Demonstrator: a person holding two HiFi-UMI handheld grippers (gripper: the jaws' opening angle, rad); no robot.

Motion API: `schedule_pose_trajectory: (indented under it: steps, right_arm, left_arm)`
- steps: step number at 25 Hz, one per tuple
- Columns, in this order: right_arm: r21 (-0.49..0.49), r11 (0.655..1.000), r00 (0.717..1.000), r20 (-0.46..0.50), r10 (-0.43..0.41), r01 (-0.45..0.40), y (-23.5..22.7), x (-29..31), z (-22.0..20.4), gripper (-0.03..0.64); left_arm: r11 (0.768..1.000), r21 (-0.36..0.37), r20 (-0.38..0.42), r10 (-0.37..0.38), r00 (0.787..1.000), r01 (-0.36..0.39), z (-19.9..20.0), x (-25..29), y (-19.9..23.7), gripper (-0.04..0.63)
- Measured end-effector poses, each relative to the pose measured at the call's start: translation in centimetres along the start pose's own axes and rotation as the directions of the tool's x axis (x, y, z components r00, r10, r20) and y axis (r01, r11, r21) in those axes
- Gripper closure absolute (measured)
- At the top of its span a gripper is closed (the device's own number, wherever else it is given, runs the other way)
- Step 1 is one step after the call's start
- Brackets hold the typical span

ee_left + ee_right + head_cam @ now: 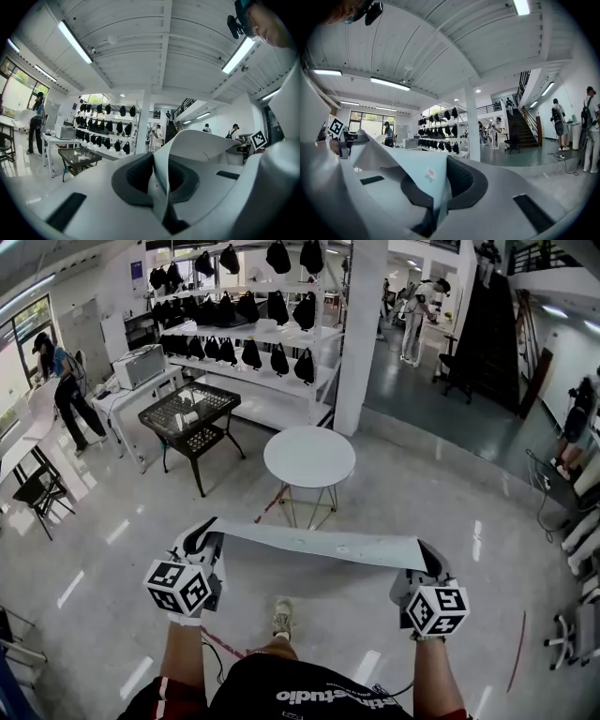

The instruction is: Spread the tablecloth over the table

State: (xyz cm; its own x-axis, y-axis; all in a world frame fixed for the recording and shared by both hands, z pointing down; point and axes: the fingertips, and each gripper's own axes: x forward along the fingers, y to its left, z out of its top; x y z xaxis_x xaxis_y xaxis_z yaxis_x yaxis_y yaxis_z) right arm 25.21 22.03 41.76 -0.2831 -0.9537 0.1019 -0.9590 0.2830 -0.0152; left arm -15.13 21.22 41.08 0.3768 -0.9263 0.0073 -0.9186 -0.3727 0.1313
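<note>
Tablecloth (319, 545) ends inside left gripper (201, 538), right gripper (431, 561)

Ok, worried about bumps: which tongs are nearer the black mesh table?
Left. The left tongs, shut on the tablecloth, are straight in front of the black mesh table; the right tongs are far off to its right.

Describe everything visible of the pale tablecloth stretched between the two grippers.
The pale grey-white tablecloth, a thin pliable sheet, spans the air as a fairly straight band, short of the round white table. The left gripper and right gripper each pinch one end, jaws shut on it. A small coloured print shows near the right end.
</note>
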Motion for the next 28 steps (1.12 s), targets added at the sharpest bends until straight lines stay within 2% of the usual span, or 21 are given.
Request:
schedule_pose_trajectory:
  steps: [14,21,28]
  right_arm:
    - [0.024,0.999,1.0,-0.005,0.026,-0.026,-2.2,11.9,1.2,0.591]
    - [0.034,0.999,1.0,0.001,-0.005,0.005,-4.7,19.8,3.0,0.591]
    - [0.034,0.998,0.998,0.017,-0.061,0.06,-5.5,29.1,6.0,0.591]
  left_arm:
    - [1.0,0.007,-0.009,0.011,1.0,-0.011,0.4,9.9,5.4,0.574]
    - [1.0,0.013,-0.017,-0.027,0.999,0.028,1.7,18.5,8.5,0.574]
    - [0.998,0.002,-0.033,-0.062,0.998,0.062,3.7,27.1,14.0,0.574]
